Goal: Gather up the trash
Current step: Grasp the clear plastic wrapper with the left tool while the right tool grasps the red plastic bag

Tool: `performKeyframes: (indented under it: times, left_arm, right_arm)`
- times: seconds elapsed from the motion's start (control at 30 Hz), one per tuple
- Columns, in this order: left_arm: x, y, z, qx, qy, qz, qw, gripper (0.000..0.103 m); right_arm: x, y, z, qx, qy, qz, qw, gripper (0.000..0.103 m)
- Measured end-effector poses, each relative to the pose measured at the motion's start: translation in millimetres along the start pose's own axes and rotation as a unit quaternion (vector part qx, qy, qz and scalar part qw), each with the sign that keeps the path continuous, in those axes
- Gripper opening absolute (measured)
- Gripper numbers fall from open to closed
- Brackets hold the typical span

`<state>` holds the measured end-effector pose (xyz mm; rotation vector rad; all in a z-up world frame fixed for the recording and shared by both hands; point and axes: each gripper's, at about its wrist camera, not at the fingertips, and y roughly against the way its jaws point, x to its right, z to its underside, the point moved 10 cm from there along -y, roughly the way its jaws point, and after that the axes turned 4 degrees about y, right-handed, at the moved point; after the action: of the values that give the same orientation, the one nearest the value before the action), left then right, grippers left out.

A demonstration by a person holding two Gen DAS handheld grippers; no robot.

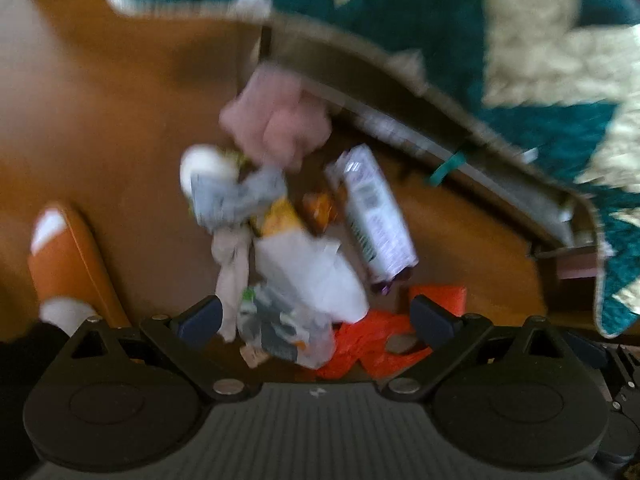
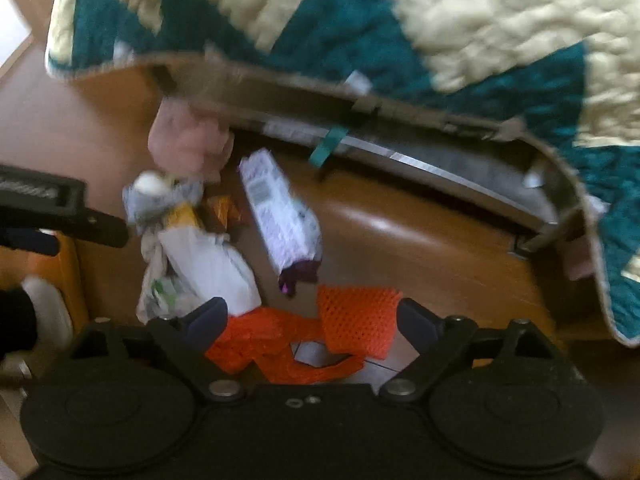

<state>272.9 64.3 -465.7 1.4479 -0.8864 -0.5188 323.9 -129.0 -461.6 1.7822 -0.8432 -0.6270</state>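
Each claw, left (image 1: 318, 316) and right (image 2: 312, 318), is built of matte black plastic: two round discs, angled link bars fastened by silver screws (image 1: 229, 386), dark blue finger pads (image 2: 208, 318). Beside the left claw, an orange slipper (image 1: 68, 260) over a white sock (image 1: 66, 312) is worn.

A teal-and-cream quilt (image 2: 400, 20) overhangs the wooden floor (image 1: 100, 120), beside seemingly an orange slipper (image 1: 68, 256).

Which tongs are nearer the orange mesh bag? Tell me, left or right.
Right. The orange mesh bag lies directly between the open right tongs. The left tongs are also open but centred over the white plastic bag, with the mesh off to one side.
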Motion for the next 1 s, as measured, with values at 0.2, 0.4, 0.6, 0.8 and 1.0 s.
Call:
performKeyframes:
  times: [0.2, 0.4, 0.6, 0.8, 1.0]
  left_arm:
    - [-20, -68, 18, -0.061, 0.022, -0.022, 0.9977, 0.100]
    - [-19, -117, 31, -0.101, 0.045, -0.014, 0.9938, 0.100]
    - [-24, -150, 41, -0.132, 0.060, -0.014, 0.9894, 0.089]
    - [-28, -165, 49, -0.154, 0.077, -0.004, 0.9850, 0.062]
    - [-33, -159, 50, -0.160, 0.108, 0.016, 0.9810, 0.037]
  right_arm:
    - [-46, -52, 23, -0.033, 0.102, -0.048, 0.993, 0.093]
    - [-91, -98, 48, -0.061, 0.191, -0.081, 0.976, 0.093]
    - [-119, -131, 61, -0.072, 0.242, -0.093, 0.963, 0.085]
    - [-125, -138, 66, -0.077, 0.262, -0.096, 0.957, 0.067]
    - [-123, -123, 65, -0.079, 0.265, -0.094, 0.956, 0.045]
